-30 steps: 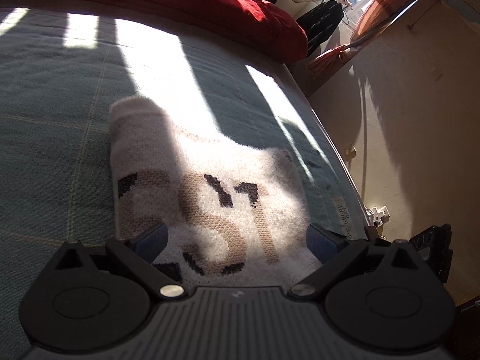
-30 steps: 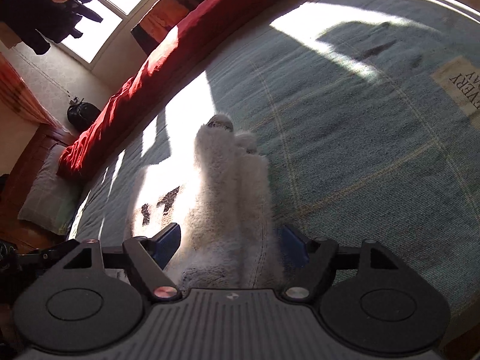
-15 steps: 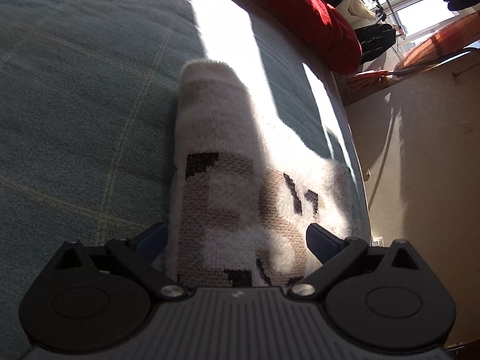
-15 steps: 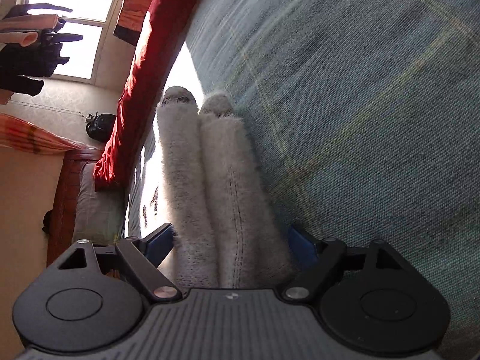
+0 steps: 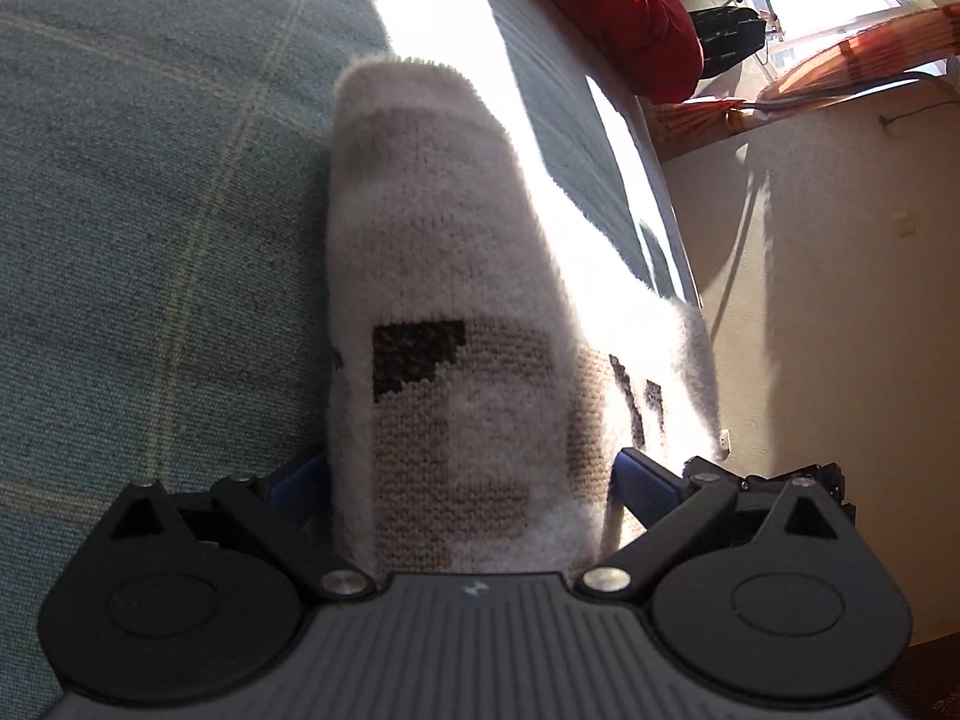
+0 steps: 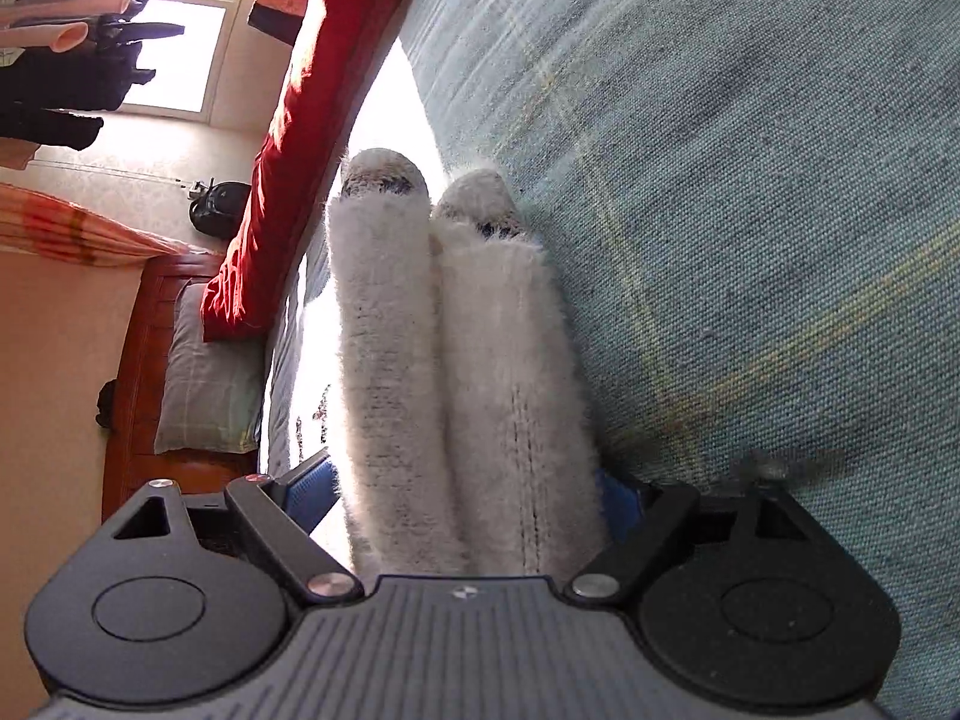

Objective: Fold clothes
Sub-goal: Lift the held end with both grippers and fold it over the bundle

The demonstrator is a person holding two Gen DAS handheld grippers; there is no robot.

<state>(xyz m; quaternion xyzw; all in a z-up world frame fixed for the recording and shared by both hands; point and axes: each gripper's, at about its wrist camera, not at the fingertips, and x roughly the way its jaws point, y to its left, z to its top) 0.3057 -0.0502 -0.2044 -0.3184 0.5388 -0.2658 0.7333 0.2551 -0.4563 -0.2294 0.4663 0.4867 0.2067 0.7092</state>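
- Two tools flank one fuzzy white knitted sweater (image 5: 456,276) with tan and dark brown block patterning, which lies on the bed's blue-green woven bedspread (image 5: 150,210) near its edge.
- Left tool (image 5: 471,480): its blue-padded fingers stand wide apart, one on each side of a thick folded edge of the sweater. The pads look clear of the knit, though whether they press it I cannot tell.
- Right tool (image 6: 465,483): its fingers straddle two plump rolls of the same sweater (image 6: 450,360), lying side by side; the gap is wide, and a grip is not settled from this view.
- Step in hand, as I judge it: the sweater is already doubled into a long bundle, so this fits either gathering an end for a further fold or letting go after one.
- Any further fold would call for both tools to pinch the thick layers firmly and together.
- No brand, label or legible writing shows; the knitted blocks do not read as letters.
- Beyond lie a red quilt (image 6: 300,108) and a sunlit window (image 6: 180,48).
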